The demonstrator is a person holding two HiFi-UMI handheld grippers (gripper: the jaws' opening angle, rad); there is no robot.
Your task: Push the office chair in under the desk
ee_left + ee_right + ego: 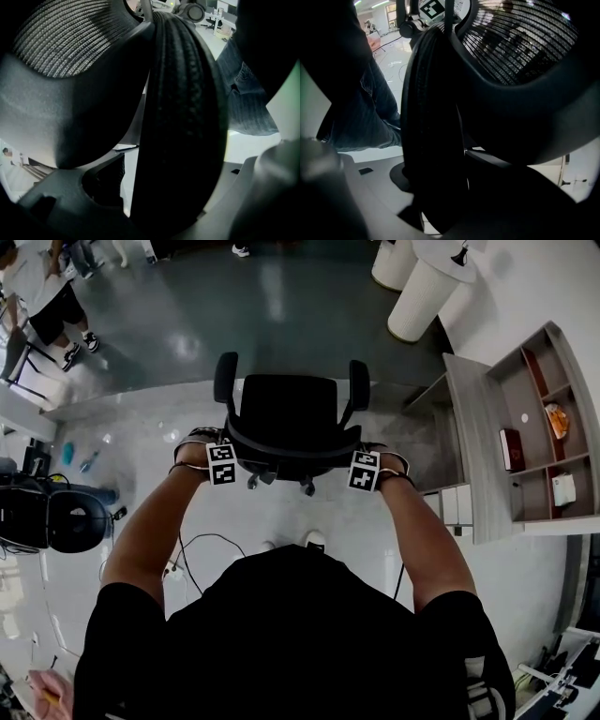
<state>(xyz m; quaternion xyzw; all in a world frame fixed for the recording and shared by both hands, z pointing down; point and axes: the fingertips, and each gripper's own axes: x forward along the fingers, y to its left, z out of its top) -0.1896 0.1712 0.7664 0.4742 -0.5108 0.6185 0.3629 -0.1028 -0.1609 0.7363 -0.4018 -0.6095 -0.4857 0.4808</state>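
A black office chair [289, 423] with two armrests stands on the glossy grey floor, straight ahead of the person. Both grippers grasp the top rim of its mesh backrest from above. My left gripper [225, 457] clamps the rim's left end, and in the left gripper view the thick black rim [183, 117] fills the gap between the jaws. My right gripper [362, 467] clamps the right end; in the right gripper view the rim [433, 117] runs between its jaws beside the mesh [520, 47]. The grey desk [473, 446] stands to the right of the chair.
A shelf unit [553, 427] with small items sits on the desk, drawers [455, 505] under it. White cylinders [417, 296] stand at the top right. Another black chair [61, 519] is at the left. Cables [202, 545] lie on the floor. A person [61, 310] stands far left.
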